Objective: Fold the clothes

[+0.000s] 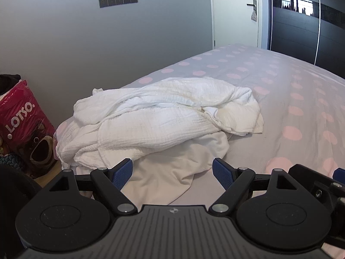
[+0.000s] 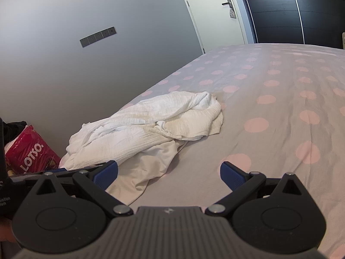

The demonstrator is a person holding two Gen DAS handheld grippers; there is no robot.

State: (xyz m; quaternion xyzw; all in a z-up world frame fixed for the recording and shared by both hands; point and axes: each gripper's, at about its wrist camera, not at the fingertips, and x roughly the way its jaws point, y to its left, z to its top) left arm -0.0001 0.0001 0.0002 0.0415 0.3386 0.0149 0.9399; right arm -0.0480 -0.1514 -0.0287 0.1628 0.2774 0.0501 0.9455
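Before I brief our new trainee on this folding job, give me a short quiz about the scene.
1. True or false: the crumpled white textured cloth lies on the grey bedsheet with pink dots.
2. Which gripper holds fabric: A left gripper, B right gripper, C neither?
3. What word is printed on the red plastic bag?

Key: 1 true; 2 C, both sets of fingers are open; 3 LOTSO.

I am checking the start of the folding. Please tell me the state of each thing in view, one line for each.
White textured cloth: crumpled in a heap on the bed, not folded.
Smooth white garment: partly under the heap, wrinkled, unfolded.
Left gripper: fingers open, holding nothing.
Right gripper: fingers open, holding nothing.
Door: closed.
Red bag: standing on the floor beside the bed, stuffed full.
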